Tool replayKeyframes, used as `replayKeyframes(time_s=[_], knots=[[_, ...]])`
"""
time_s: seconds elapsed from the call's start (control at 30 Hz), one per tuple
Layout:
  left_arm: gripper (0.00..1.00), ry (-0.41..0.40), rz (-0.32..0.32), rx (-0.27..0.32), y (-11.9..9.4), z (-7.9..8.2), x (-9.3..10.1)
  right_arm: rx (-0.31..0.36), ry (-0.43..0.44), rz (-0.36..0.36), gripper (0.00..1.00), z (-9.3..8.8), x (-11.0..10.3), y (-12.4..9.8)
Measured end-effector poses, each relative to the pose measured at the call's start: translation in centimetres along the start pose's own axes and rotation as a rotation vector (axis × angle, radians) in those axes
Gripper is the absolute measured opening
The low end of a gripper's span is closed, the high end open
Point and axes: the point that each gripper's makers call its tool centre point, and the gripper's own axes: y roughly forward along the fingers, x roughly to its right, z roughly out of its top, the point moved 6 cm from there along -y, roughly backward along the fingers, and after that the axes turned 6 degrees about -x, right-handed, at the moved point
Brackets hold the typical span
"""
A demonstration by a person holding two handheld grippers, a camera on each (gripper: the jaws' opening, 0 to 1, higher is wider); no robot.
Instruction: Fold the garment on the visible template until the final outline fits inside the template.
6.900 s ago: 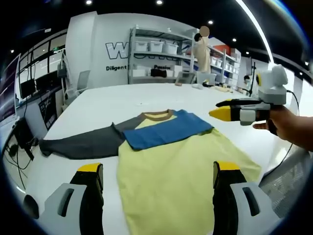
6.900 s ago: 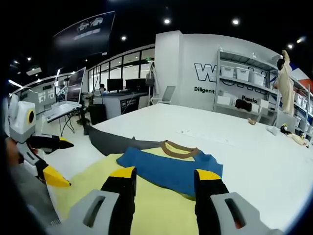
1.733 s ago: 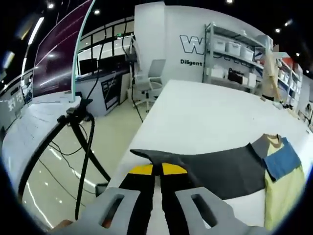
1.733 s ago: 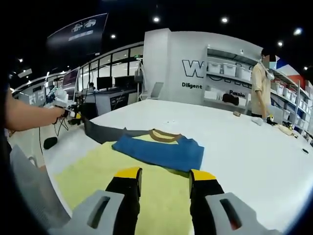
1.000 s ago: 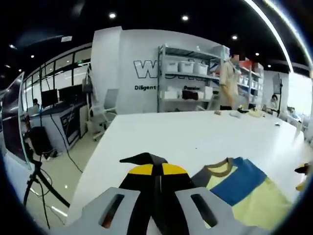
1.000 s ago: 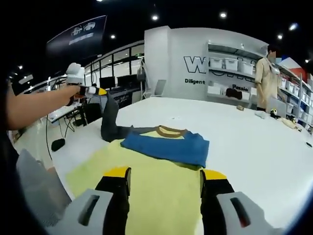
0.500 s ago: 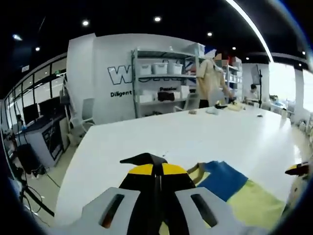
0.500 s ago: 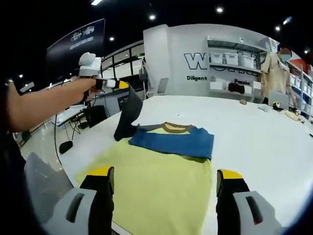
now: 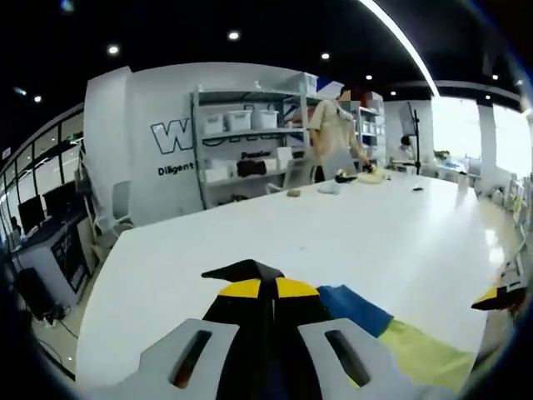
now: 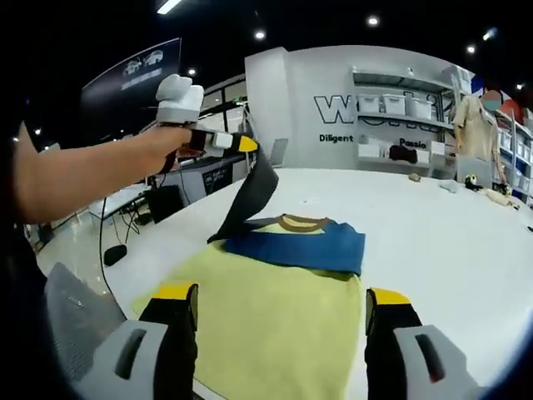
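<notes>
Sleeve fold in progress over the yellow shirt.

Left gripper (image 10: 241,143), upper left of the right gripper view, is clamped on the dark sleeve (image 10: 250,196); best carried across and laid flat on the garment (image 10: 275,308) at frame center, cuff inside the body outline. Right gripper (image 10: 279,312) hovers wide, holding nothing. Bins (image 9: 237,122) on the far shelf, upper center of the left gripper view, are too blurred to read contents. I cannot make out 1 template edge.

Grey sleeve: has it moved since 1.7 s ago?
Yes. In the right gripper view the grey sleeve, then flat on the table, is lifted by the left tongs and carried toward the blue fold.
</notes>
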Motion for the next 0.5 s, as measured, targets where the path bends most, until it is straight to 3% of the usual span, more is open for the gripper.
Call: replayKeyframes(time_s=[0.1,0.2,0.5], knots=[[0.01,0.009,-0.023,-0.007,1.1,-0.3,1.4,0.003,0.002,0.002,0.81,0.0,0.0,0.0],[0.01,0.046,-0.048,-0.038,2.6,-1.5,3.5,0.004,0.007,0.003,0.8,0.0,0.0,0.0],[0.01,0.112,-0.086,-0.107,5.1,-5.1,6.9,0.003,0.016,0.003,0.78,0.0,0.1,0.0]])
